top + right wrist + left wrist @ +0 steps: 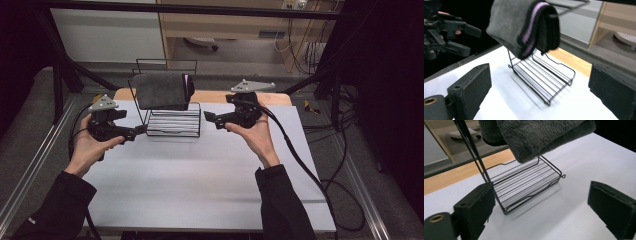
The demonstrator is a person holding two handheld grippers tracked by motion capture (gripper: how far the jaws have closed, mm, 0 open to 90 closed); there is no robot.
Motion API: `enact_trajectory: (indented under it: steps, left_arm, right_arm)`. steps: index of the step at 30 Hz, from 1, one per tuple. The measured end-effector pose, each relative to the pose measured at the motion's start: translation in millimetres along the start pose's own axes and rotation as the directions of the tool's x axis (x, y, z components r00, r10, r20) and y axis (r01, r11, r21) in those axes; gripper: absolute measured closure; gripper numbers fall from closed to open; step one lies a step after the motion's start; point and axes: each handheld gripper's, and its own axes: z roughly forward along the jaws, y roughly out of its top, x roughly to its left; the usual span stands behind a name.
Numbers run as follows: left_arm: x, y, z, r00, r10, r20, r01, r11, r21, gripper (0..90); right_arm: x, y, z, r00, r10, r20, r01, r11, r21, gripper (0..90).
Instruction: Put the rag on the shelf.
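In the high view, a black wire rack (pixel 174 122) stands just above the middle of the frame on a white table (pixel 200 185), with a folded grey towel (pixel 161 91) draped over its upper bar. The left gripper (pixel 141 131) sits left of centre, its jaws spread wide and empty, the tips just beside the rack's lower left corner. The right gripper (pixel 214 120) sits right of centre, jaws also wide apart and holding nothing, pointing at the rack's right side and near it.

In the left gripper view, the rack's ribbed shelf (pixel 524 185) lies in the middle of the frame between the two jaws, and the towel (pixel 536 135) hangs across the top.

In the right gripper view, the towel (pixel 521 25) fills the upper centre, showing a purple stripe along its folded edge, with the rack (pixel 541 77) below it. The left gripper (pixel 466 40) appears at the upper left.
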Motion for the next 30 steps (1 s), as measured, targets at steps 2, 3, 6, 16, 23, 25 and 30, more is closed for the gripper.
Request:
enact_trajectory:
  steps: [2,3,6,16,23,25,30]
  left_arm:
    - [-3.7,-4.0,0.1,0.9998,0.018,-0.003,-0.018,0.9998,0.003,4.4]
    - [-6.4,-7.4,0.1,0.9996,0.028,-0.003,-0.028,0.9996,0.006,3.8]
    - [-11.2,-17.7,1.5,0.9996,0.028,0.006,-0.028,0.9995,0.012,3.2]
    - [-23.8,-71.4,20.6,0.9985,-0.001,0.055,0.001,1.0000,0.009,5.5]
    - [-25.0,-107.0,31.5,0.9975,-0.016,0.069,0.013,0.9994,0.033,6.8]
    - [-24.8,-114.2,32.6,0.9973,-0.019,0.071,0.016,0.9993,0.035,6.9]
    - [-26.3,-129.8,33.6,0.9970,-0.010,0.076,0.007,0.9991,0.043,7.0]
  right_arm:
    - [-3.3,-6.3,-5.4,1.0000,0.009,-0.002,-0.009,1.000,0.003,2.5]
    - [-4.9,-10.7,-8.2,0.9999,0.014,-0.002,-0.014,1.000,0.006,2.3]
    - [-10.4,-29.3,-16.6,0.9998,0.020,0.005,-0.020,1.000,0.022,0.9]
    - [-28.3,-109.6,-31.0,0.9951,0.093,-0.033,-0.091,0.994,0.056,0.8]
    - [-35.3,-159.7,-37.4,0.9937,0.106,-0.036,-0.101,0.988,0.114,0.7]
    - [-37.1,-170.8,-40.0,0.9936,0.109,-0.027,-0.105,0.986,0.127,0.7]
    - [-44.7,-196.5,-47.8,0.9913,0.130,-0.016,-0.126,0.979,0.161,0.7]
